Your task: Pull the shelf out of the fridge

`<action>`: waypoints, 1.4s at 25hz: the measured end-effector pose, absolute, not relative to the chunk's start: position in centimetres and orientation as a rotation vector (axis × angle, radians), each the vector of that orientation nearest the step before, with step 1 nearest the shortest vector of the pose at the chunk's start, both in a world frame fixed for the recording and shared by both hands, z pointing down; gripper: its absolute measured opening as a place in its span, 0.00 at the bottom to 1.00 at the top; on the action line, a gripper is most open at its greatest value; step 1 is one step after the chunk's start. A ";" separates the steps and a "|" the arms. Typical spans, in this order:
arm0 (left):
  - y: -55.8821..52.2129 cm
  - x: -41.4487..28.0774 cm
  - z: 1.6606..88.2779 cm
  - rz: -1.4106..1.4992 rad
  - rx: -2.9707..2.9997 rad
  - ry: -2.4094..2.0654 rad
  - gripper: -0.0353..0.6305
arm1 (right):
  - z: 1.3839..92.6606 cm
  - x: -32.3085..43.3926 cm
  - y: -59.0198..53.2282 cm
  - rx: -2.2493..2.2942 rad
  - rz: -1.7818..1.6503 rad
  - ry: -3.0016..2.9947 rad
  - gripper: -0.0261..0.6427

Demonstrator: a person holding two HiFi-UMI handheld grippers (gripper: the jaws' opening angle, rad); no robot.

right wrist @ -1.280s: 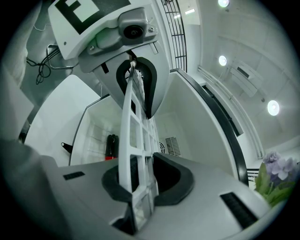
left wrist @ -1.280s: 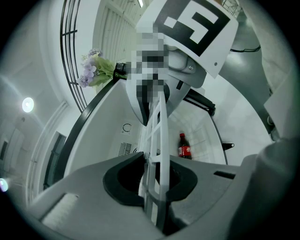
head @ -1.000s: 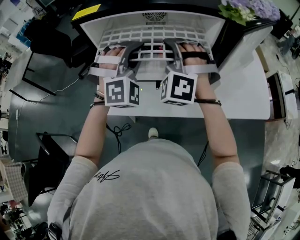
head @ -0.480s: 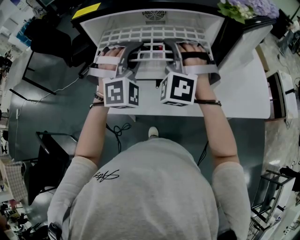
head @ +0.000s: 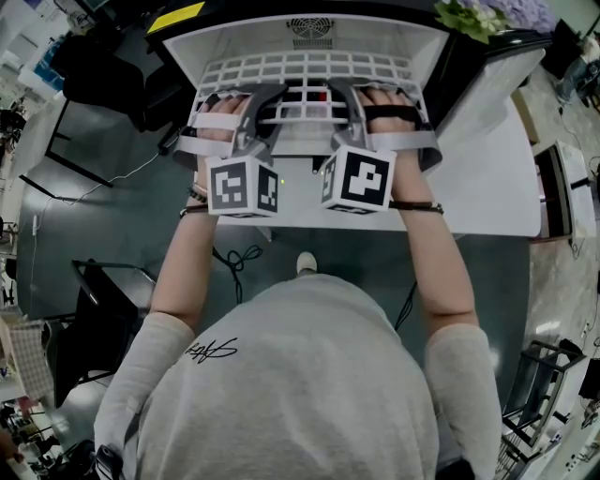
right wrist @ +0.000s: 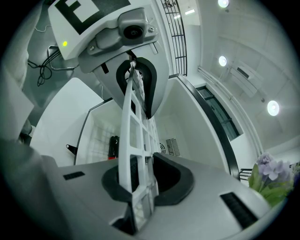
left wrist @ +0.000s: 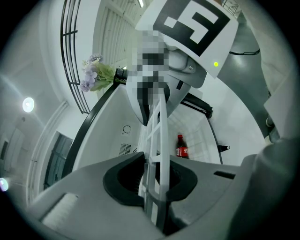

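The white grid shelf lies in the open fridge, its front edge toward me. My left gripper and right gripper are both shut on that front edge, side by side. In the left gripper view the shelf stands edge-on, pinched between the dark pads of the left gripper. The right gripper view shows the same: the shelf's grid clamped in the right gripper. Each gripper also sees the other across the shelf.
A red-labelled cola bottle stands inside the fridge below the shelf. The white fridge door hangs open at the right. Purple flowers sit on top of the fridge. Cables lie on the grey floor by my feet.
Both grippers keep their hold on the shelf's front edge; nothing has clearly moved.
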State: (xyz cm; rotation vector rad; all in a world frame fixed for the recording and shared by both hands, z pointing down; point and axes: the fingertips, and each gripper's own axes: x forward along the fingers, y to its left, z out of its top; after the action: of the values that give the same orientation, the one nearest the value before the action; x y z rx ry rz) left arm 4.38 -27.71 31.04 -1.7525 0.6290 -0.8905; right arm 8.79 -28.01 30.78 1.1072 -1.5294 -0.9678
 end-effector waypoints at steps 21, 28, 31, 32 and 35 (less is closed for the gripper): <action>-26.6 4.2 31.0 -0.888 -1.748 0.635 0.13 | 30.9 8.6 -26.8 1.097 -0.958 -1.534 0.11; -26.2 4.0 30.9 -0.889 -1.748 0.634 0.12 | 30.7 8.5 -26.5 1.101 -0.962 -1.525 0.11; -26.1 4.0 30.9 -0.890 -1.748 0.637 0.13 | 30.7 8.4 -26.3 1.099 -0.963 -1.527 0.11; -26.0 4.0 30.9 -0.891 -1.748 0.638 0.13 | 30.7 8.4 -26.3 1.098 -0.963 -1.528 0.11; -25.8 4.0 30.8 -0.894 -1.749 0.638 0.13 | 30.7 8.4 -26.1 1.094 -0.960 -1.534 0.11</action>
State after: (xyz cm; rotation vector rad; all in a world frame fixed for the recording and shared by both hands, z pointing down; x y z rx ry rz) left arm 4.03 -25.84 30.81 -1.7491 0.6376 -0.8936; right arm 8.43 -26.09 30.70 1.0940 -1.5340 -0.9600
